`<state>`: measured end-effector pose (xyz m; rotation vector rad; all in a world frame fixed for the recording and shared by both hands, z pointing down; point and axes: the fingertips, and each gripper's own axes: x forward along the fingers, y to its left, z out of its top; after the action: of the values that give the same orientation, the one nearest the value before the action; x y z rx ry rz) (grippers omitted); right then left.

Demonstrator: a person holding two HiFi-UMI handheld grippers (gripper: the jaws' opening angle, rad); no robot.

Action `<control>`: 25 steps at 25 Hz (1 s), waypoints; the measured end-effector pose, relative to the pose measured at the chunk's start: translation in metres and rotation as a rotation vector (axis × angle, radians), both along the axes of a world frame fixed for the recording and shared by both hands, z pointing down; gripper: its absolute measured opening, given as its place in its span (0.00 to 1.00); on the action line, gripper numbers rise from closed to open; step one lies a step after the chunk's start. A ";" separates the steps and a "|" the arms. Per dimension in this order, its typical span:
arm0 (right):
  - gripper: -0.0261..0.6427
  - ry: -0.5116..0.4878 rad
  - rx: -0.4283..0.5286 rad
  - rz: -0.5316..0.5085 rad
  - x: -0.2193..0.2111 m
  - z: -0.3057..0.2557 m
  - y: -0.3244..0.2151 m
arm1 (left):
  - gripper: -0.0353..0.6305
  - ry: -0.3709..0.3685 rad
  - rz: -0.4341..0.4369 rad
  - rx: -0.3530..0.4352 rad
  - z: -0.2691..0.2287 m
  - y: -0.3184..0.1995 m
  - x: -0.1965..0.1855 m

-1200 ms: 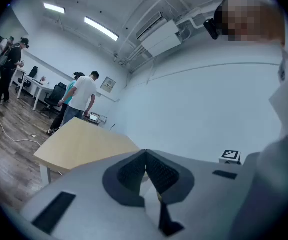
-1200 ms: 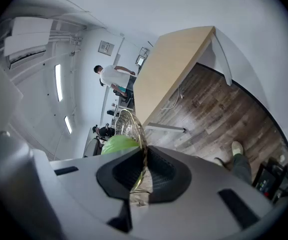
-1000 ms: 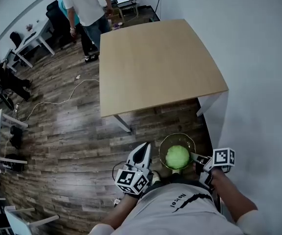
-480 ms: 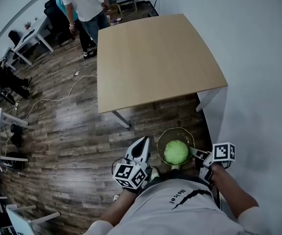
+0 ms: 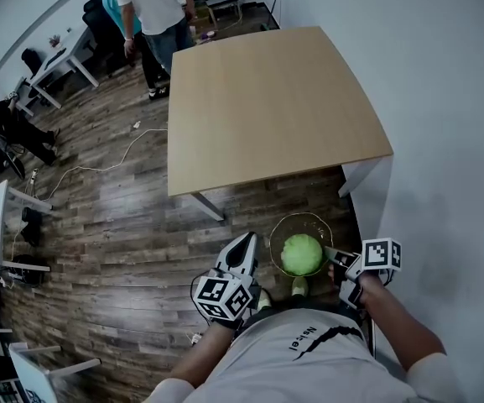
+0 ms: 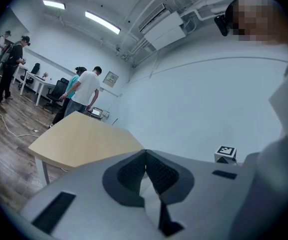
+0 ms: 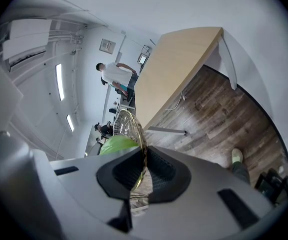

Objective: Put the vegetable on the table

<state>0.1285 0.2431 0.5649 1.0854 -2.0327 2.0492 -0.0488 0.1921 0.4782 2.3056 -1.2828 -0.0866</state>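
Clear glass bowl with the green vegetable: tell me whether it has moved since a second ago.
Yes, slightly. The clear glass bowl, gripped at its rim by the right gripper, has drawn nearer the light wooden table's near edge.

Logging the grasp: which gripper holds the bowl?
The right gripper: it clamps the glass bowl at the rim; the left gripper is shut, empty.

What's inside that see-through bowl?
A round green vegetable, probably a cabbage, sits in the glass bowl, which the right gripper pinches by its rim. The vegetable covers the bowl's bottom, so anything beneath it cannot be seen.
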 end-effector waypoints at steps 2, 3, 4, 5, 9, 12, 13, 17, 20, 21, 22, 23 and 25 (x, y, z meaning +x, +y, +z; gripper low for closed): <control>0.08 0.003 0.003 -0.013 0.003 0.000 -0.008 | 0.07 -0.004 -0.003 -0.002 0.000 -0.005 0.007; 0.08 0.003 0.003 -0.019 0.005 0.001 -0.012 | 0.07 -0.005 -0.005 -0.005 0.000 -0.008 0.011; 0.08 0.002 0.002 -0.024 0.008 0.002 -0.016 | 0.07 -0.005 -0.008 -0.007 0.001 -0.010 0.015; 0.08 0.002 0.003 -0.027 0.012 0.003 -0.020 | 0.07 -0.005 -0.012 -0.010 0.002 -0.013 0.019; 0.08 0.002 0.012 -0.042 0.026 0.005 -0.039 | 0.07 -0.006 -0.039 -0.025 0.004 -0.024 0.032; 0.08 0.007 0.007 -0.044 0.035 0.010 -0.051 | 0.07 -0.010 -0.064 -0.036 0.007 -0.031 0.037; 0.08 0.009 0.003 -0.042 0.037 0.013 -0.054 | 0.07 -0.009 -0.072 -0.040 0.009 -0.033 0.038; 0.08 0.008 -0.010 -0.021 0.037 0.028 -0.074 | 0.07 -0.012 -0.088 -0.054 0.021 -0.046 0.038; 0.08 -0.002 -0.017 0.004 0.032 0.035 -0.086 | 0.07 -0.023 -0.084 -0.066 0.030 -0.056 0.037; 0.08 -0.004 -0.018 0.011 0.030 0.036 -0.091 | 0.07 -0.025 -0.081 -0.067 0.031 -0.061 0.037; 0.08 -0.005 -0.019 0.018 0.027 0.036 -0.096 | 0.07 -0.027 -0.078 -0.065 0.032 -0.067 0.035; 0.08 -0.005 -0.020 0.024 0.025 0.038 -0.104 | 0.07 -0.029 -0.075 -0.063 0.032 -0.075 0.033; 0.08 -0.004 -0.022 0.034 0.018 0.042 -0.122 | 0.07 -0.031 -0.068 -0.059 0.036 -0.096 0.028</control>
<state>0.1468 0.1215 0.6070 1.1203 -2.0031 2.0862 -0.0209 0.0956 0.5139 2.2218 -1.3616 -0.0359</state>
